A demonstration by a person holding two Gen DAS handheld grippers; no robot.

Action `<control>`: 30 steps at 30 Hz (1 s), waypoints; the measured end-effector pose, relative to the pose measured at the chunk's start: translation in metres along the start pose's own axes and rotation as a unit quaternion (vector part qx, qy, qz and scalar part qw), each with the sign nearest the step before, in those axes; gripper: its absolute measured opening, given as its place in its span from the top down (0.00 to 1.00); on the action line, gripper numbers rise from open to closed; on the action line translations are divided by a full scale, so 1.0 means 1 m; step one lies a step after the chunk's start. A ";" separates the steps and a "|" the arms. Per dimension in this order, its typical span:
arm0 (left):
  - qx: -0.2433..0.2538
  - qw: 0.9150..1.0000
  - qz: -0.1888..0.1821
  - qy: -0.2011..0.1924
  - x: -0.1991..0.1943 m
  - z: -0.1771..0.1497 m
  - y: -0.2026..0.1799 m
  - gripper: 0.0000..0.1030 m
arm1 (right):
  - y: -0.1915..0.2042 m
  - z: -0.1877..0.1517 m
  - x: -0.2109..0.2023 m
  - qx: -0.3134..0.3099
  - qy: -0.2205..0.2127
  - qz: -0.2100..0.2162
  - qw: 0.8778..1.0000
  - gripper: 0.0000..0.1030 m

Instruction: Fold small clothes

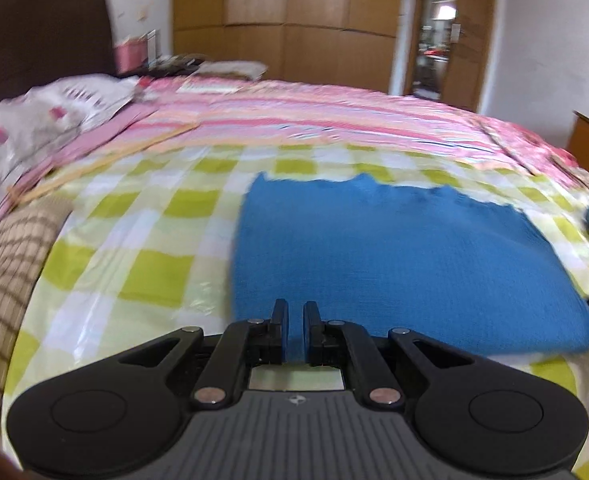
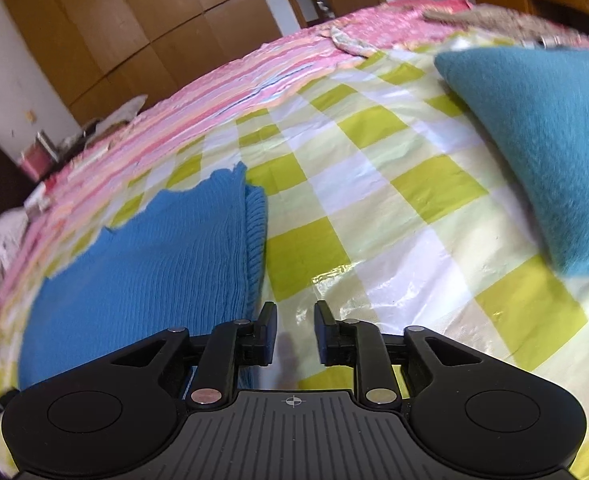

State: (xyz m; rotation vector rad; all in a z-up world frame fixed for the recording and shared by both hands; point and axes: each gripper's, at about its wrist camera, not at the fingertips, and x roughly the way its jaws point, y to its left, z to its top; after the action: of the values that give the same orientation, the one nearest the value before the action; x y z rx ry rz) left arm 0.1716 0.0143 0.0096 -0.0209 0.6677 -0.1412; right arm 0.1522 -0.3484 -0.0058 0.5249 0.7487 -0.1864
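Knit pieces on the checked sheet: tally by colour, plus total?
Bright blue knit garment: 1, folded flat on the green checked sheet
Teal knit garment: 1, lying apart, further along the sheet
Total: 2

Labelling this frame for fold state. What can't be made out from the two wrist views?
- Blue knit garment: left wrist view, its near edge is hidden behind the left gripper; right wrist view, the right gripper body covers its near corner. Layer count unclear.
- Teal garment: right wrist view, cut off by the right frame edge; only a sliver shows in the left view.
- Clutter by the headboard: blurred, too small to identify.
- The person's hands: outside both views.
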 end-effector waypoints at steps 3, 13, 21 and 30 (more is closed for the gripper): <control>0.034 0.999 -0.013 -0.008 0.000 -0.005 -0.017 0.87 | -0.012 0.004 0.005 0.049 0.006 0.037 0.998 0.75; 0.088 0.995 -0.043 -0.013 0.008 -0.013 -0.054 0.86 | -0.034 0.009 0.024 0.153 0.029 0.115 0.981 0.68; 0.042 0.999 -0.032 -0.002 0.015 -0.016 -0.032 0.86 | -0.017 0.015 0.011 0.084 -0.014 0.066 0.994 0.68; 0.038 0.999 -0.032 0.013 0.011 -0.026 -0.016 0.82 | -0.001 0.008 0.026 0.049 0.014 0.044 0.998 0.69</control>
State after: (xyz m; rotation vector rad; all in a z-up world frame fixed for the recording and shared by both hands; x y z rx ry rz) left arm 0.1619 -0.0027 -0.0159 0.0325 0.6874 -0.2292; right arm 0.1757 -0.3527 -0.0189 0.6543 0.7442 -0.1344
